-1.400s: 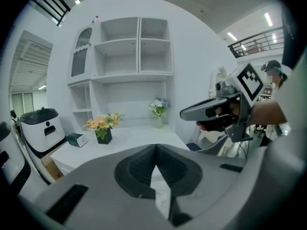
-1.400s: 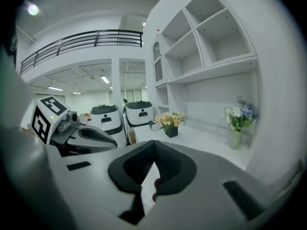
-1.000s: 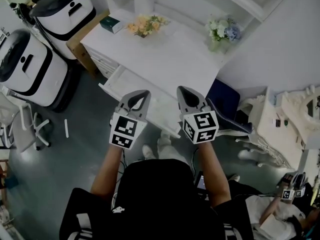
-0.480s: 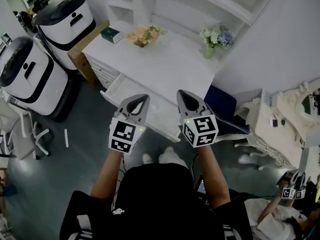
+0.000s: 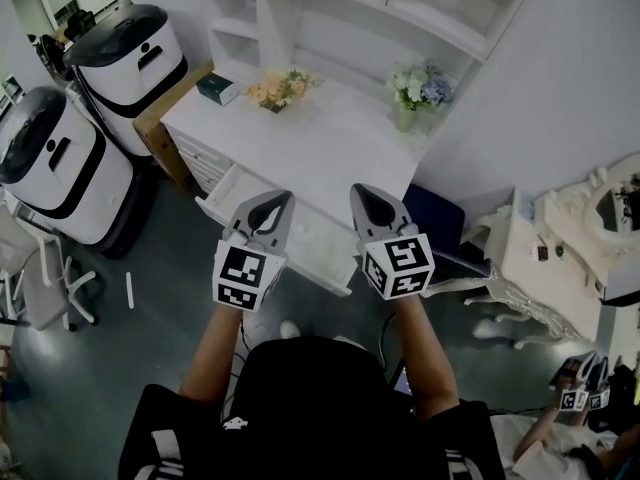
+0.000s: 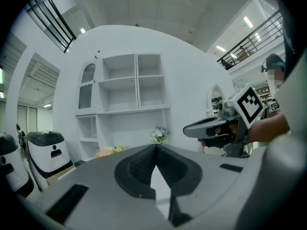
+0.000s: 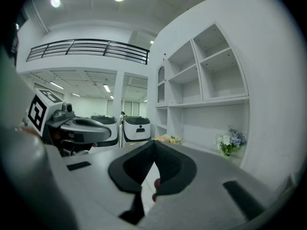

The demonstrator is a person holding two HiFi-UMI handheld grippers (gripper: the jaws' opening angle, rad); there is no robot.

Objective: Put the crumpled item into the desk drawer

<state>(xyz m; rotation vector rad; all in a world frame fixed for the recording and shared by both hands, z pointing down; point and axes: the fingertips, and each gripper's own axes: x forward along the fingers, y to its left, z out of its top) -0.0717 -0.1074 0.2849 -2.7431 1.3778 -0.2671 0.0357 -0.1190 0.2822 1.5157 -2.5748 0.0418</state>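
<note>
In the head view a white desk (image 5: 330, 138) stands against a white shelf unit, and its drawer (image 5: 308, 240) is pulled out toward me. My left gripper (image 5: 272, 206) and right gripper (image 5: 366, 198) are held side by side in the air above the drawer's front. Both are shut, tips touching, with nothing between them. In the left gripper view the left gripper (image 6: 156, 148) points at the shelves, and the right gripper (image 6: 211, 127) shows beside it. The right gripper (image 7: 153, 144) points the same way in the right gripper view. I see no crumpled item in any view.
Two white-and-black machines (image 5: 55, 158) (image 5: 130, 53) stand left of the desk. On the desk are a green box (image 5: 217, 88), yellow flowers (image 5: 280, 88) and a vase of flowers (image 5: 412, 93). A dark blue chair (image 5: 440, 218) and ornate white furniture (image 5: 560, 258) are at the right.
The head view has shifted, so more of the shelves shows and the desk lies a little farther from me. Both grippers stay shut and side by side.
</note>
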